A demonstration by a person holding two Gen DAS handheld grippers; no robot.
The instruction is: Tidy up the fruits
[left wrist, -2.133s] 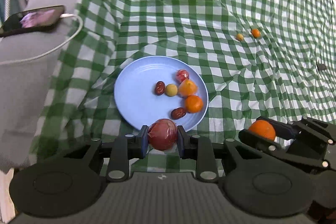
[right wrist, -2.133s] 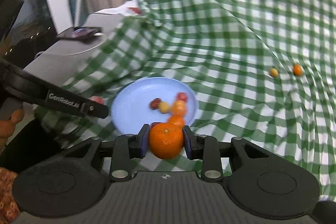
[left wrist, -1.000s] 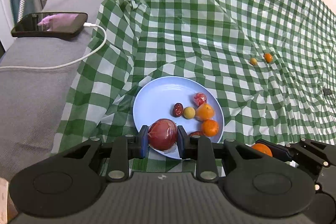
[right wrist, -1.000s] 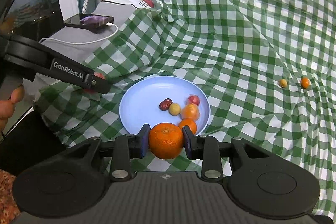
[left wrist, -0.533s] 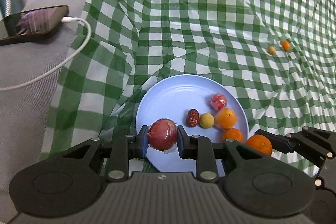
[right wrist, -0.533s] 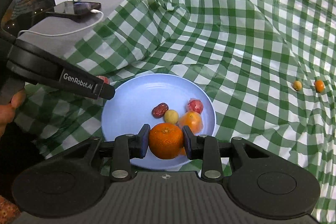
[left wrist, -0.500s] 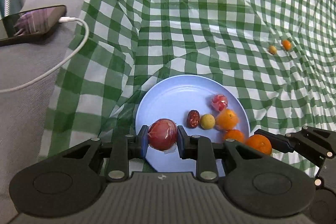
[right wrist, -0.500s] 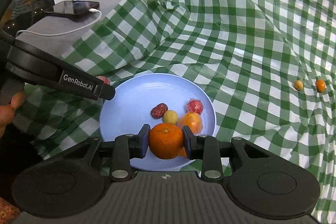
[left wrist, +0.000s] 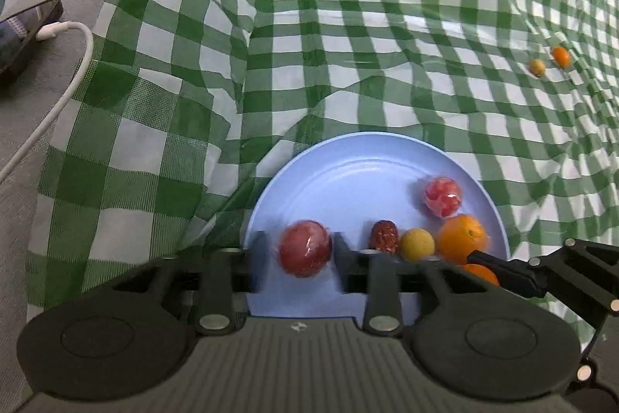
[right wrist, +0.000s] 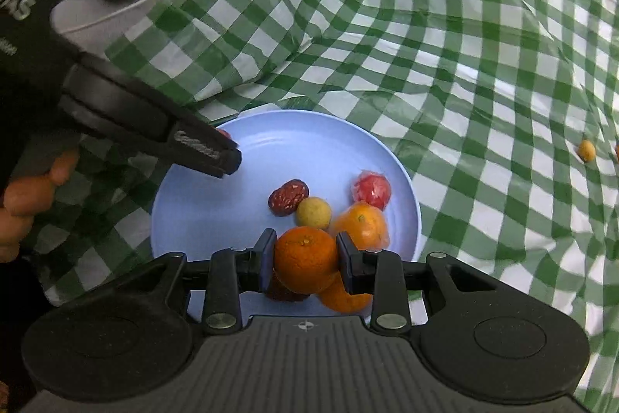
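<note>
Left gripper (left wrist: 296,254) just spread, round plastic-wrapped red fruit (left wrist: 305,253) now loose over round light-blue plate (left wrist: 348,161), drop-off happening; right gripper (right wrist: 305,264) still pinching round orange mandarin (right wrist: 305,264) above plate.

Right gripper (right wrist: 305,271): matte black ribbed plastic body, silver screws, round side discs.
Left gripper (left wrist: 296,260): same black build, white lettering.

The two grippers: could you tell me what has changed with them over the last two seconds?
Both have moved in over the blue plate. The left gripper has opened around its red fruit; the right gripper stays shut on the orange. The two small fruits on the cloth haven't moved.
</note>
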